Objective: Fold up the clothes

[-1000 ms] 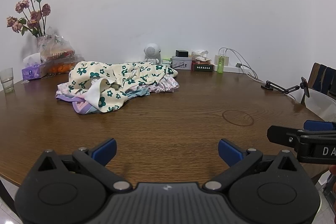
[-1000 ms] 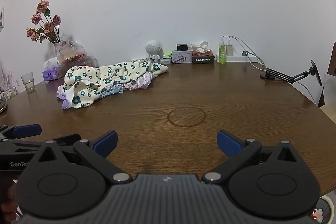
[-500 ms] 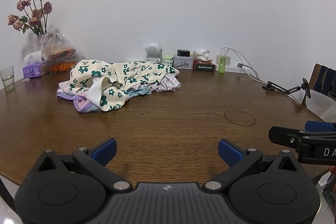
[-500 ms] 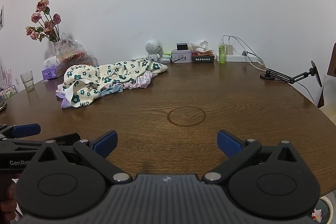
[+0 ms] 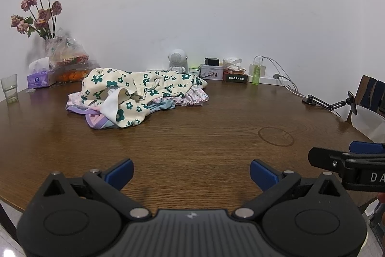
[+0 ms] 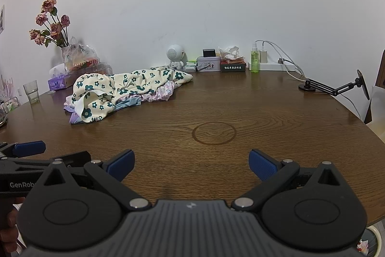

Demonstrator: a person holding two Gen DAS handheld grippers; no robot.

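White letters "DA" show on the side of the right gripper [image 5: 365, 176], cut off at the picture's edge. "GenRob" shows in white on the side of the left gripper [image 6: 20, 184], also cut off. The dark box [image 6: 233, 67] by the wall has a line of white signs, too small to read.

Worktop [image 5: 216, 136]: dark brown wood grain, with a faint ring mark [image 6: 214, 133] at frame centre. Top garment [image 5: 142, 86], centre-left: cream with dark green flowers. Clothes beneath [image 5: 96, 121]: lilac, pale blue, pink. Gripper pads [image 6: 121, 164]: blue on black. Bottle [image 6: 254, 62], upper right: green. Roses [image 5: 36, 11], upper left: dusty pink.
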